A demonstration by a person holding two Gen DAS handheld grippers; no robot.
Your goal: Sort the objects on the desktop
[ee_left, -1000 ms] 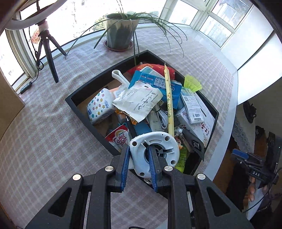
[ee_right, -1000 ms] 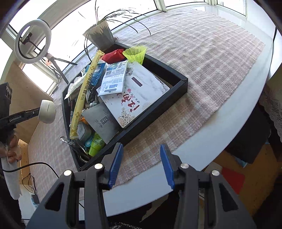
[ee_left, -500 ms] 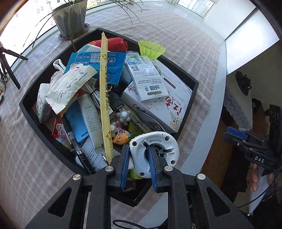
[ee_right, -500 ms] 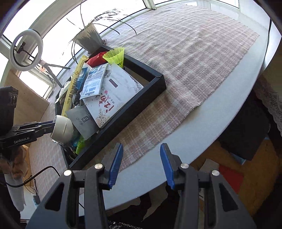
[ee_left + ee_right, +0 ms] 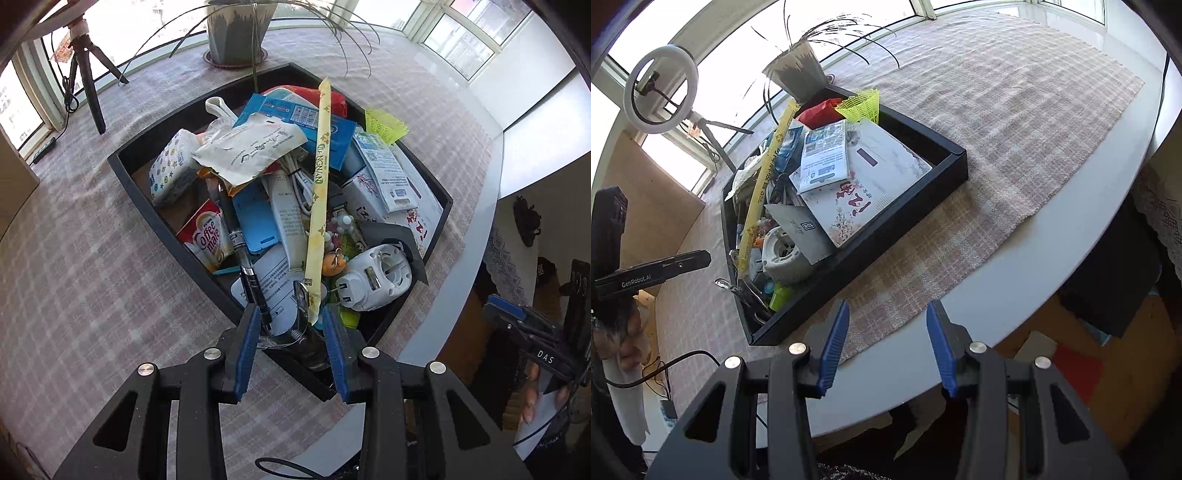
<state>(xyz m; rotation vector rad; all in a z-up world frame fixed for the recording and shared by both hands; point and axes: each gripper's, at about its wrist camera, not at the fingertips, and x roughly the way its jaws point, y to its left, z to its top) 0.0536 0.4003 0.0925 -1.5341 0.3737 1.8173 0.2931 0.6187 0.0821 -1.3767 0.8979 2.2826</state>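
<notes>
White round plastic plug adapter [image 5: 373,277] lies in the full black tray [image 5: 162,218].
It rests at the tray's near right corner. Left gripper [image 5: 290,332] is opening over the near edge, holding nothing. Right gripper [image 5: 886,339] hangs open and empty over the checked cloth [image 5: 1015,110]. Nothing looks left outside the tray.

strong daylight pours in through the tall white-framed windows [image 5: 454,33], which are blown out to plain white in both views. the glossy white round tabletop [image 5: 1071,229] shows glare. the black rectangular tray [image 5: 886,236] casts a short dark shadow. fisheye bending curves every edge, the corners vignette black, and focus stays sharp.
</notes>
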